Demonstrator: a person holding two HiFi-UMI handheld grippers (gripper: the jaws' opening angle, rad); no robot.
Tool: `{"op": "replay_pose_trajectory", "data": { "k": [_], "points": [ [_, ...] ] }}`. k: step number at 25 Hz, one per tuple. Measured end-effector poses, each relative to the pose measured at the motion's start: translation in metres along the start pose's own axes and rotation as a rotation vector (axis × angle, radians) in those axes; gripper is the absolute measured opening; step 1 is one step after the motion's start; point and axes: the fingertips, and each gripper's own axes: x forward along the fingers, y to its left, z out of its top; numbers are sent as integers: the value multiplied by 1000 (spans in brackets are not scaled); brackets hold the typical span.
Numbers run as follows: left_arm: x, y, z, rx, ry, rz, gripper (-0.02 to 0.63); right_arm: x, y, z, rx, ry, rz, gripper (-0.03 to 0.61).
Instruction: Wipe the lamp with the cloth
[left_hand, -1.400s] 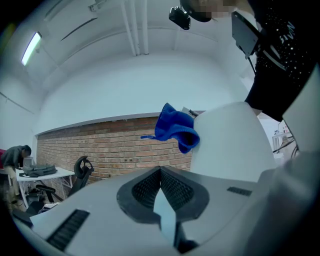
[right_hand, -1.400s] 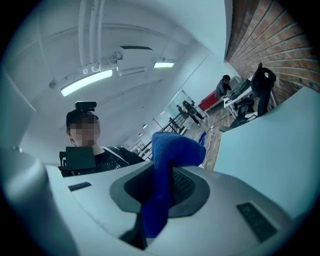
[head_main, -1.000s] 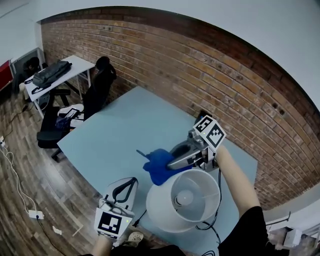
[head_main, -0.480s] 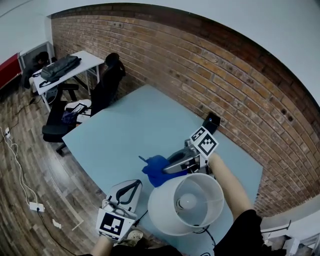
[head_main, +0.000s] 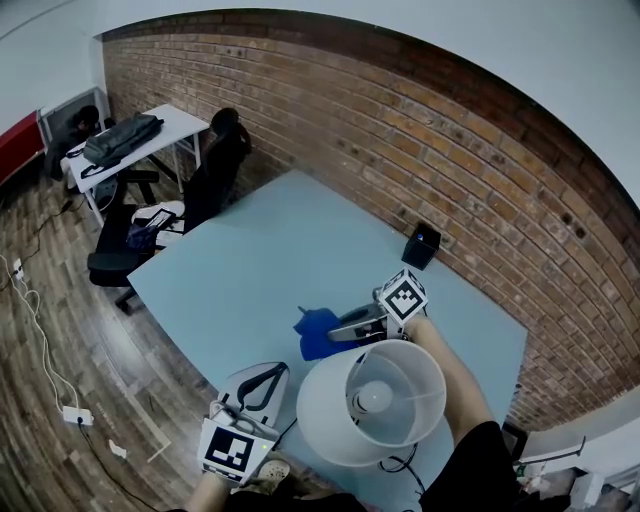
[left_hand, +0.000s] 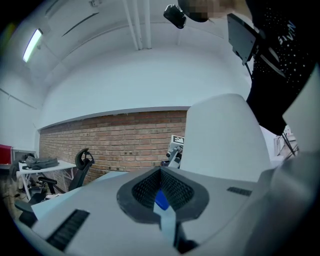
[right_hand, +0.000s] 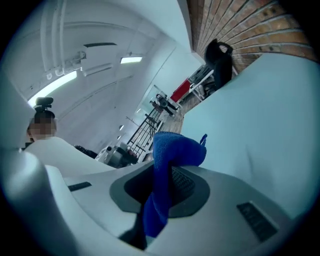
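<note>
A lamp with a white shade (head_main: 335, 420) and a bare bulb (head_main: 372, 397) stands at the near right corner of the light blue table (head_main: 260, 250). My right gripper (head_main: 338, 328) is shut on a blue cloth (head_main: 316, 335), which hangs just past the shade's far rim. In the right gripper view the cloth (right_hand: 170, 150) is pinched between the jaws of the right gripper (right_hand: 162, 172), and the shade (right_hand: 55, 157) lies at the left. My left gripper (head_main: 268, 370) hangs shut and empty left of the shade, off the table's near edge. The left gripper view shows the left gripper (left_hand: 161, 172) and the shade (left_hand: 225, 135) close on its right.
A small black box (head_main: 421, 244) stands on the table by the brick wall (head_main: 400, 130). Office chairs (head_main: 215, 165) and a white desk (head_main: 150, 125) with a bag are at the far left. A cable and power strip (head_main: 78, 417) lie on the wooden floor. The lamp's cord (head_main: 400, 465) trails below the shade.
My right gripper has drawn the blue cloth in closer to the far rim of the lamp shade. The left gripper has stayed where it was.
</note>
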Motion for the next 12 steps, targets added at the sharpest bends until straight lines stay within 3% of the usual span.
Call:
{"op": "replay_pose_trajectory", "data": {
  "k": [3,8,12],
  "points": [
    [-3,0,3,2,-7,-9,8,-31,19,28,25,-152,-26,63],
    [-6,-6,14,-12,-43,-24,9,-85,109,70,-81,-295,-72,64],
    [-8,-15,24,-36,-70,-61,9,-119,186,91,-107,-489,-213,63]
  ]
}}
